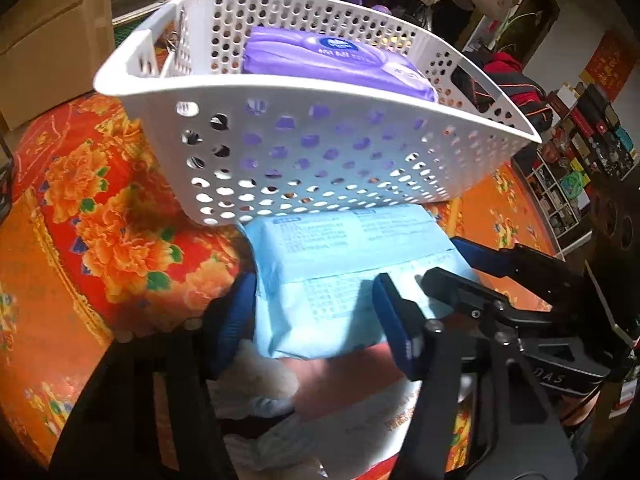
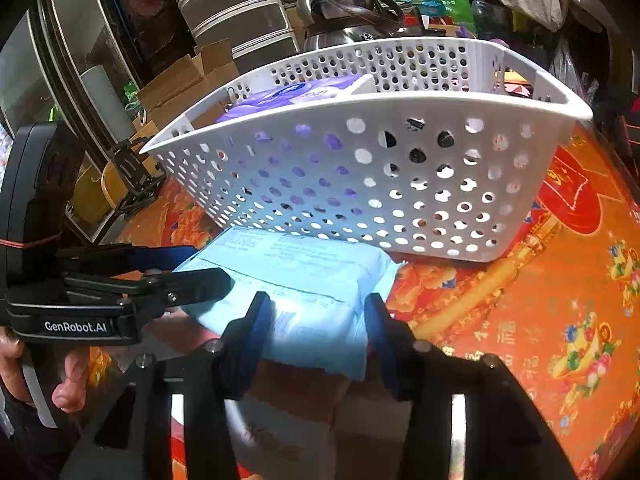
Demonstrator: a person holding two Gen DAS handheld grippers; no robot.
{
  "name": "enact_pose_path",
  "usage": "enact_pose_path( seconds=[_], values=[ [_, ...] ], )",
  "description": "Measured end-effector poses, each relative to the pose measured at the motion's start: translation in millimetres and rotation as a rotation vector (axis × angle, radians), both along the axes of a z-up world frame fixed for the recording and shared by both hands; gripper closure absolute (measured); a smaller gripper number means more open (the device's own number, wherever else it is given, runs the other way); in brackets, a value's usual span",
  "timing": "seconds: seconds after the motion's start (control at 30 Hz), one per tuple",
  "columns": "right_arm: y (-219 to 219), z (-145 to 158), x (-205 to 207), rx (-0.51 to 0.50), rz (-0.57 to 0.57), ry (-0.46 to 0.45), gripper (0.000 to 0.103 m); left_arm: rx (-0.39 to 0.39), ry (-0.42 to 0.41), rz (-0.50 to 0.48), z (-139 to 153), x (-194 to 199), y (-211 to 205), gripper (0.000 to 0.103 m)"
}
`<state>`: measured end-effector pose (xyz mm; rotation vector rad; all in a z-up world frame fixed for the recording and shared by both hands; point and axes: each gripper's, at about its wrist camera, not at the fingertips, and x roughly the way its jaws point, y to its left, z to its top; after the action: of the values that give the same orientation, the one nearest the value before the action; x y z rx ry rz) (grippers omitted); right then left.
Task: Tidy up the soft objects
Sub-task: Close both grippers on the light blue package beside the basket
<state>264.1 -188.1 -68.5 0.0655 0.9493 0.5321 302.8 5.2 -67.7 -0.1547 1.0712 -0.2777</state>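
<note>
A light blue soft pack (image 1: pixel 340 276) (image 2: pixel 304 284) is held in front of a white perforated basket (image 1: pixel 360 168) (image 2: pixel 440 184). My left gripper (image 1: pixel 316 320) is shut on the pack's near end, its blue pads pressing both sides. My right gripper (image 2: pixel 316 332) is shut on the same pack from the other side; it shows in the left wrist view (image 1: pixel 464 264), and the left gripper shows in the right wrist view (image 2: pixel 192 272). A purple soft pack (image 1: pixel 340 60) (image 2: pixel 288 96) lies inside the basket.
The basket stands on a red and orange flowered tablecloth (image 1: pixel 100 220) (image 2: pixel 540 320). A white and pink pack (image 1: pixel 320 400) lies under the blue one. Cardboard boxes (image 1: pixel 52 40), a metal kettle (image 2: pixel 340 20), and cluttered shelves (image 1: pixel 580 152) surround the table.
</note>
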Motion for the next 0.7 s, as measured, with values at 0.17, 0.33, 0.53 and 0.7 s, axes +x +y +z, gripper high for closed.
enact_pose_path(
  seconds=[0.17, 0.33, 0.53, 0.7],
  values=[
    [-0.3, -0.6, -1.6, 0.001, 0.012, 0.004, 0.057, -0.009, 0.019, -0.006, -1.6, 0.7, -1.3, 0.048],
    [0.6, -1.4, -1.7, -0.003, 0.019, 0.010, 0.058, -0.012, 0.070, -0.012, -4.0, 5.1, -0.6, 0.047],
    [2.1, -2.8, -1.1, -0.009, 0.025, 0.016, 0.060, 0.015, 0.099, -0.009, -5.4, 6.6, -3.9, 0.047],
    [3.4, -4.8, 1.0, -0.002, 0.036, 0.027, 0.065, -0.046, 0.118, -0.014, -9.5, 7.4, -0.9, 0.052]
  ],
)
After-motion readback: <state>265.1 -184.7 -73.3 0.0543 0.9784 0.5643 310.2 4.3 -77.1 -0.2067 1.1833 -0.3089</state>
